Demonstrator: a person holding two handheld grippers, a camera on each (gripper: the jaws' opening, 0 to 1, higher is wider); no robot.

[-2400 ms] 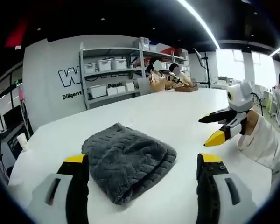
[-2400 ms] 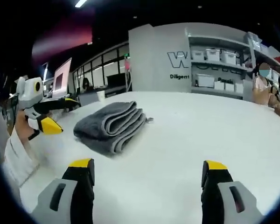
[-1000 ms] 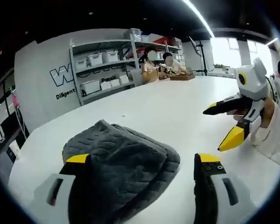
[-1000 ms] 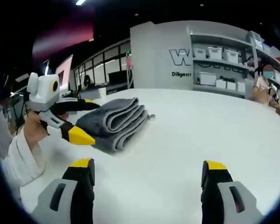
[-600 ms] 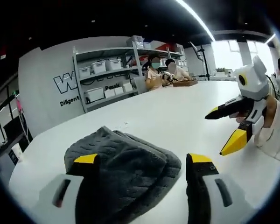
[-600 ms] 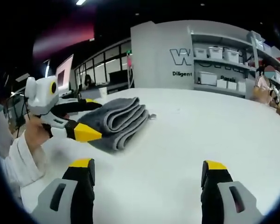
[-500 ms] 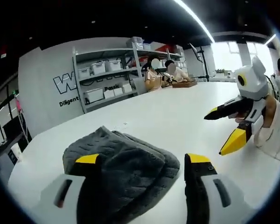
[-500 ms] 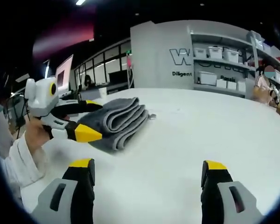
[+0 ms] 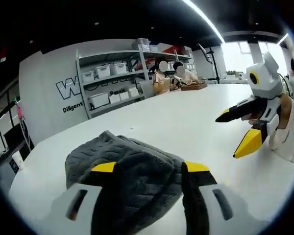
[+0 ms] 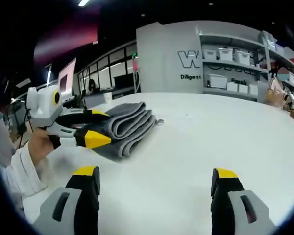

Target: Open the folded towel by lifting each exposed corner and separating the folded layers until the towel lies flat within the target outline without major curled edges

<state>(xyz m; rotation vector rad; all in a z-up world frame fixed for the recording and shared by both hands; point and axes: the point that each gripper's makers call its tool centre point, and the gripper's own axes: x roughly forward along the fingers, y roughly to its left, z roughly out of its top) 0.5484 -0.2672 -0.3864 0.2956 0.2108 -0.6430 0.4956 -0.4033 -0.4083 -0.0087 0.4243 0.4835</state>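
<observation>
A gray towel (image 9: 130, 169) lies folded on a big white table (image 9: 186, 122). In the left gripper view it sits in the lower middle of the frame, soft and bumpy on top. The left gripper (image 9: 149, 169) is right at it, with its two yellow-tipped jaws partly closed around the near edge of the towel. I cannot tell if they are squeezing the cloth yet.

In the right gripper view the towel (image 10: 125, 127) is at middle left, and here you can see its side, with the folded layers stacked in curved bands. This view also shows the left gripper (image 10: 97, 127) from the side, held by a hand (image 10: 39, 144) in a white sleeve (image 10: 19, 169). One jaw lies over the top of the towel and the other is low by its near edge.

The right gripper (image 10: 154, 174) has its jaws wide apart at the bottom of its own view, with bare table between them. It holds nothing. In the left gripper view it (image 9: 237, 129) floats at the right side of the frame, well apart from the towel, jaws spread.

Gray shelves (image 9: 112, 81) with white boxes (image 9: 100, 99) stand by the back wall. The left gripper view shows people (image 9: 169, 78) sitting at the far end of the table.
</observation>
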